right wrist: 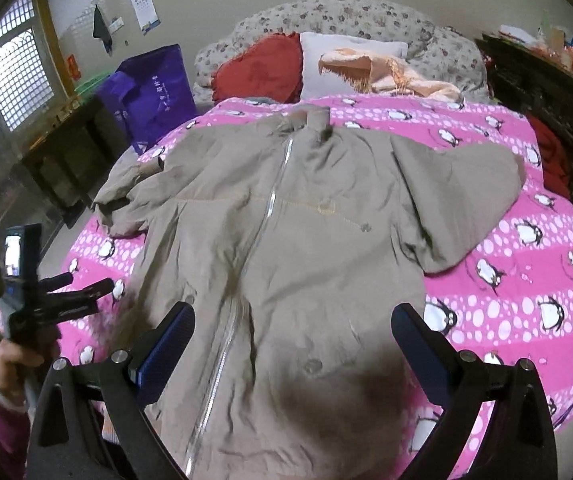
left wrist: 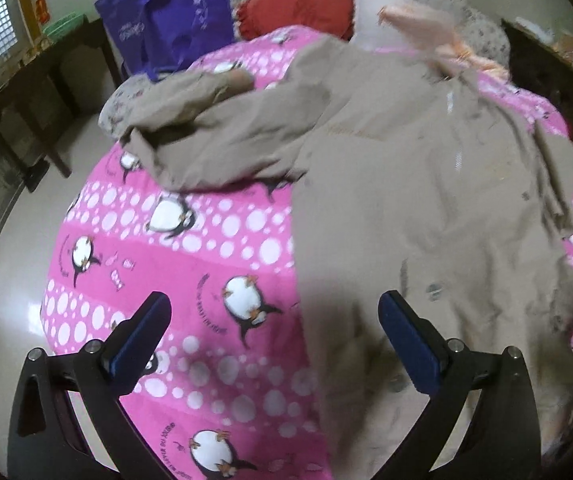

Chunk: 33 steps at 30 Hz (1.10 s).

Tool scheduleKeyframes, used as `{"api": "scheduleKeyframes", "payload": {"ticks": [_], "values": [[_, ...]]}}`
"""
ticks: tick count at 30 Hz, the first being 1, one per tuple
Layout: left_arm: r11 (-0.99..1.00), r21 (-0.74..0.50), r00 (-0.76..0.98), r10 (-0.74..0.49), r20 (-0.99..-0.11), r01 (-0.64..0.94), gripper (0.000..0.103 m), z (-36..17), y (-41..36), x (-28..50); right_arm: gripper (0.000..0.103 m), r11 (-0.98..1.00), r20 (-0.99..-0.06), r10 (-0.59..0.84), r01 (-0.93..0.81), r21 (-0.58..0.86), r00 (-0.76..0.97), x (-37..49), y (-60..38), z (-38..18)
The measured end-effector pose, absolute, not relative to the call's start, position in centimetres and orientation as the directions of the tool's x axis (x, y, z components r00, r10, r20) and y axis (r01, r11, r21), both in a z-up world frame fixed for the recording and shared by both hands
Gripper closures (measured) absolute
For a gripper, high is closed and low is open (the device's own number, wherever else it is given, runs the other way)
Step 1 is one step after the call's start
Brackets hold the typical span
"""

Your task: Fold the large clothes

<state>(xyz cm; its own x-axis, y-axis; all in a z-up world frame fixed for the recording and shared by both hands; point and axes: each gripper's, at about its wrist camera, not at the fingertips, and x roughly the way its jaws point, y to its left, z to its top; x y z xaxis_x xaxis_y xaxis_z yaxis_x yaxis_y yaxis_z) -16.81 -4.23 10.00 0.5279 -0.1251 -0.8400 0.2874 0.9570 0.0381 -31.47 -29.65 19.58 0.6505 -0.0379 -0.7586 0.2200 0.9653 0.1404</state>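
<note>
Left gripper [left wrist: 272, 334] spread, empty, over the hem's left edge; right gripper [right wrist: 292, 330] spread, empty, above the lower front. Tan jacket [right wrist: 286, 240] lies zipped, face-up on the pink penguin quilt [right wrist: 526, 280], sleeves out toward 10 and 2 o'clock: judged unfolded, all folds remaining. Purple bag [right wrist: 154, 92] print and wall chart [right wrist: 142, 0] unreadable.

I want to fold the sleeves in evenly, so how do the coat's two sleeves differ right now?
The sleeve on the window side is crumpled and bunched, with its cuff doubled back near the bed's edge. The sleeve on the far side lies spread out flat and wide on the pink cover. The bunched one looks shorter and narrower, the flat one broad. Both are the same tan cloth, and neither is folded over the coat's front yet.
</note>
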Motion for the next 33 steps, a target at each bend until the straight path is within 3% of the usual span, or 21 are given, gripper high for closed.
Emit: {"api": "scheduleKeyframes", "payload": {"ticks": [8,13,21,33], "values": [[0.947,-0.004,0.561,-0.193,-0.805,0.32,0.0,13.2,-7.8,-16.4,0.003,0.963,-0.78,-0.038,0.23,0.137,0.624,-28.8,-29.2,19.0],[0.942,0.003,0.591,-0.207,-0.779,0.335,0.0,15.6,-9.5,-15.3,0.003,0.964,-0.788,0.033,0.188,0.187,0.615,-26.4,-29.2,20.9],[0.948,-0.033,0.631,-0.236,-0.739,0.316,0.0,19.0,-11.0,-12.0,0.003,0.972,-0.701,-0.039,0.191,0.139,0.712,-22.0,-28.9,26.4],[0.939,0.005,0.602,-0.216,-0.768,0.343,0.0,15.7,-14.0,-11.2,0.003,0.956,-0.737,-0.106,0.273,0.11,0.667,-18.9,-29.8,20.7]]}}
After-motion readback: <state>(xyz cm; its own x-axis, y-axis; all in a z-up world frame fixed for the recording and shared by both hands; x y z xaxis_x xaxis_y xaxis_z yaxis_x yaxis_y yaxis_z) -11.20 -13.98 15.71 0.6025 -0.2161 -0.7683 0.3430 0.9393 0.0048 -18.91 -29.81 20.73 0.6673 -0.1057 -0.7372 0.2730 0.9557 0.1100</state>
